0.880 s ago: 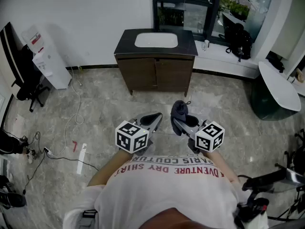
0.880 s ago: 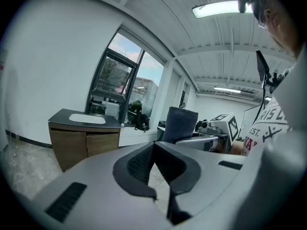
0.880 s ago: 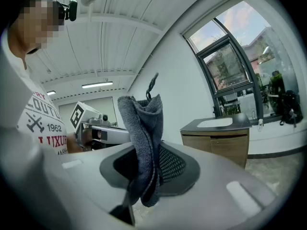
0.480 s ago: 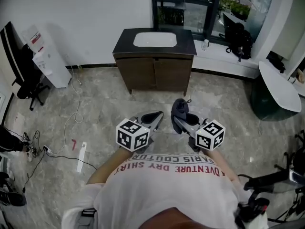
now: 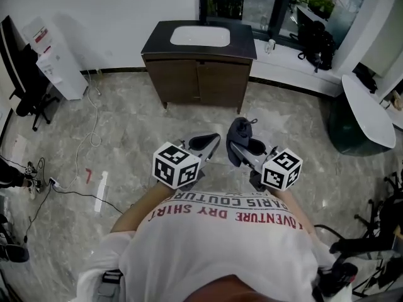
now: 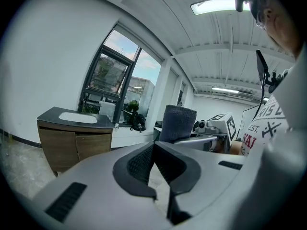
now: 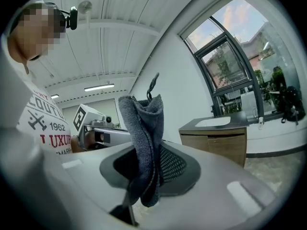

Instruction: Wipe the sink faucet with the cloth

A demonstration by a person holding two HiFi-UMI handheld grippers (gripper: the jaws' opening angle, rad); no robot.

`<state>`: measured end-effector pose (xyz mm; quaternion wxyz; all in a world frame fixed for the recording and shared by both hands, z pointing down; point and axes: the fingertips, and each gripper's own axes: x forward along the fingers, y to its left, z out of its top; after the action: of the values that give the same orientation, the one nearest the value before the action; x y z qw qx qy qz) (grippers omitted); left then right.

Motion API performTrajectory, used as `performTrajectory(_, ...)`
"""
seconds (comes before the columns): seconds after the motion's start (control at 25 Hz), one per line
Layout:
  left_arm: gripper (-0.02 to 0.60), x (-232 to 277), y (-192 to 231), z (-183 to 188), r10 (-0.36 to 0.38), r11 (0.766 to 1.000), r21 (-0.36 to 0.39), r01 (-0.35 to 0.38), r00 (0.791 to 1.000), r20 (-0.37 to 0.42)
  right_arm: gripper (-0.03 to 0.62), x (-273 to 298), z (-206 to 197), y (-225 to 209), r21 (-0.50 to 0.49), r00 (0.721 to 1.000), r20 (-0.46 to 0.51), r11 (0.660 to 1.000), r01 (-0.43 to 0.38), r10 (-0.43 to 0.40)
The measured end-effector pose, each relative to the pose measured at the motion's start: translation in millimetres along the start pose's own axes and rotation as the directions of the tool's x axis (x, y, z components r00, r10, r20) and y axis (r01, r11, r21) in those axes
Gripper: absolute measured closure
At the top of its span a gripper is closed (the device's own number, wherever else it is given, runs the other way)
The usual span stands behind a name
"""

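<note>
A dark grey-blue cloth (image 5: 238, 140) sticks up from my right gripper (image 5: 237, 151), which is shut on it in front of the person's chest. In the right gripper view the cloth (image 7: 144, 138) hangs folded between the jaws of my right gripper (image 7: 146, 153). My left gripper (image 5: 208, 145) is beside it, shut and empty; its jaws meet in the left gripper view (image 6: 153, 147). The sink cabinet (image 5: 198, 74) with a white basin (image 5: 200, 36) stands a few steps ahead against the window wall. I cannot make out a faucet at this distance.
A white unit (image 5: 53, 58) and an office chair (image 5: 28, 93) stand by the left wall, with cables (image 5: 82, 143) trailing over the marble floor. A round white table (image 5: 365, 115) is at the right. A black bag (image 5: 318, 43) and a small bottle (image 5: 271, 44) sit on the window ledge.
The cabinet has shifted up and left in the head view and looks slightly larger. Both grippers keep the same pose, with the cloth still held in the right one.
</note>
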<state>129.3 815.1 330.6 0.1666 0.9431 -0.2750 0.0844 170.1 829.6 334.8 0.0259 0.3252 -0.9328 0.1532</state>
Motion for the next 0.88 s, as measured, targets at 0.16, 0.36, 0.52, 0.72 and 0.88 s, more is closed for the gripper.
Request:
performTrajectory(0.16,0.580,23,12,-23,0.006,0.999,-0.043,-0.007,1.000,-0.022,0.513,0,-24,-25,0.048,0.999,-0.032,0.999,0.000,0.002)
performTrajectory(0.36,0.580,56,63,-21,0.020,0.998,-0.060,-0.022,0.999,-0.033,0.513,29,-30,-79,0.054,0.998,-0.057,0.998,0.018,-0.015)
performTrajectory(0.52,0.580,89,134,-8,0.029,0.996,-0.084,-0.032,0.999,-0.036,0.513,77,-13,-143,0.070,0.998,-0.046,0.996,0.048,-0.045)
performTrajectory(0.72,0.580,149,264,18,0.024,0.990,-0.136,-0.036,0.996,-0.086,0.513,177,6,-244,0.124,0.994,-0.085,0.990,0.072,-0.062)
performTrajectory(0.88,0.580,196,380,69,0.024,0.990,-0.136,-0.040,0.993,-0.116,0.513,276,45,-331,0.149,0.992,-0.107,0.985,0.082,-0.067)
